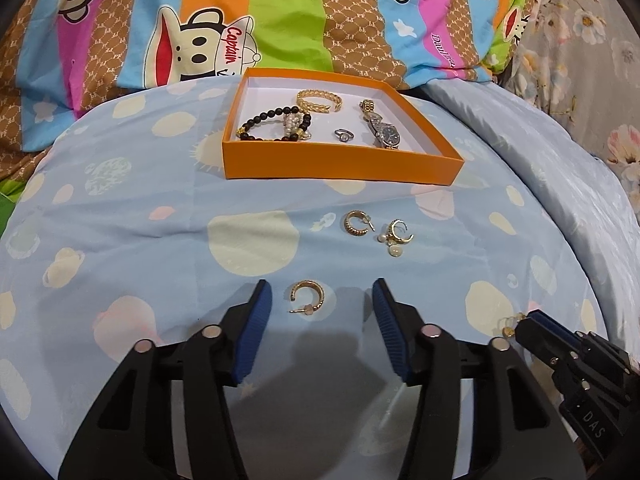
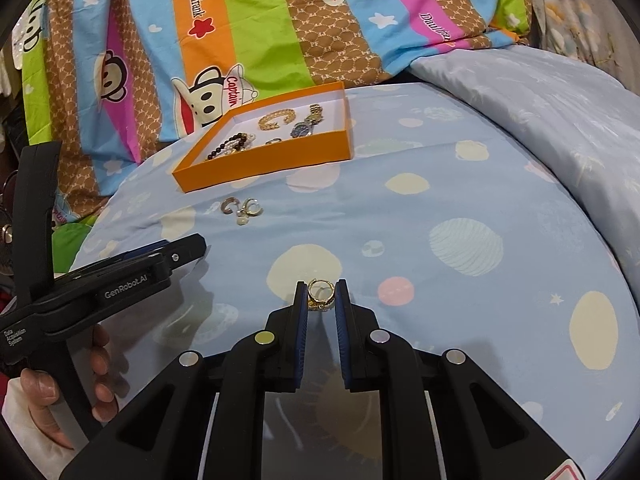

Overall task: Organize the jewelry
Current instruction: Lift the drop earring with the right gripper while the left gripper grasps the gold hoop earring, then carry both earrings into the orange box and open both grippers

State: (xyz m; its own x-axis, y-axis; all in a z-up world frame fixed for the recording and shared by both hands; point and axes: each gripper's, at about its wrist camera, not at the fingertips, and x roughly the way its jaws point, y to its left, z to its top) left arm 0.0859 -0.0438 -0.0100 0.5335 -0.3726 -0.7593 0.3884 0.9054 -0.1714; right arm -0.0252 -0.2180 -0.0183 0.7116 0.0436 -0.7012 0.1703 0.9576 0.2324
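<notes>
An orange box (image 1: pixel 340 160) sits on the blue bedsheet and holds a gold bangle (image 1: pixel 319 100), a black bead bracelet (image 1: pixel 276 124), a silver ring (image 1: pixel 344 135) and a watch (image 1: pixel 380 130). My left gripper (image 1: pixel 322 294) is open, its fingers on either side of a gold hoop earring (image 1: pixel 307 295) lying on the sheet. Two more earrings lie ahead: a gold hoop (image 1: pixel 356 224) and a pearl one (image 1: pixel 396 236). My right gripper (image 2: pixel 321 294) is shut on a gold ring earring (image 2: pixel 320 295) just above the sheet; it also shows in the left wrist view (image 1: pixel 520 326).
A colourful monkey-print pillow (image 1: pixel 280 20) lies behind the box. A pale blue quilt (image 2: pixel 540 112) is bunched at the right. The box also shows in the right wrist view (image 2: pixel 264 160), with the left gripper (image 2: pixel 192 246) and the hand holding it at left.
</notes>
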